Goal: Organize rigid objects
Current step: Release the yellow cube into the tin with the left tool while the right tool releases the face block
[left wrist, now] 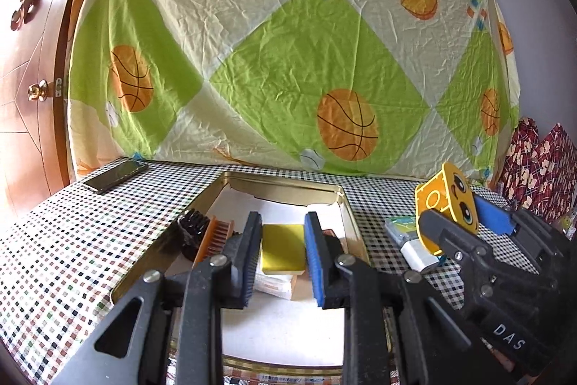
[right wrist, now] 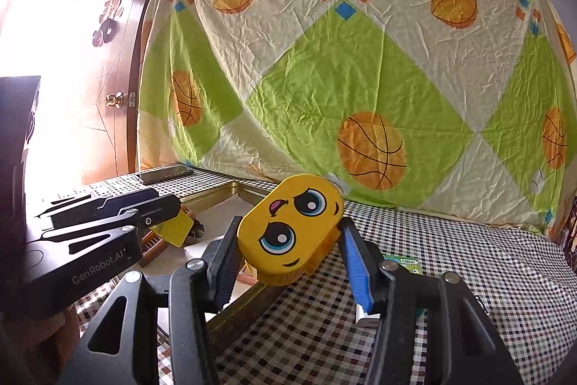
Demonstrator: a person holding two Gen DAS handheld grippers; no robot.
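Observation:
My left gripper is shut on a small yellow pad and holds it above the gold metal tray. In the right wrist view the left gripper holds the yellow pad over the tray. My right gripper is shut on a yellow cartoon-face box and holds it tilted above the tray's right rim. In the left wrist view that box is to the right of the tray in the right gripper.
The tray holds a black brush, an orange comb and white paper packs. A phone lies at the table's far left. A white block and a green packet lie right of the tray. A patterned sheet hangs behind.

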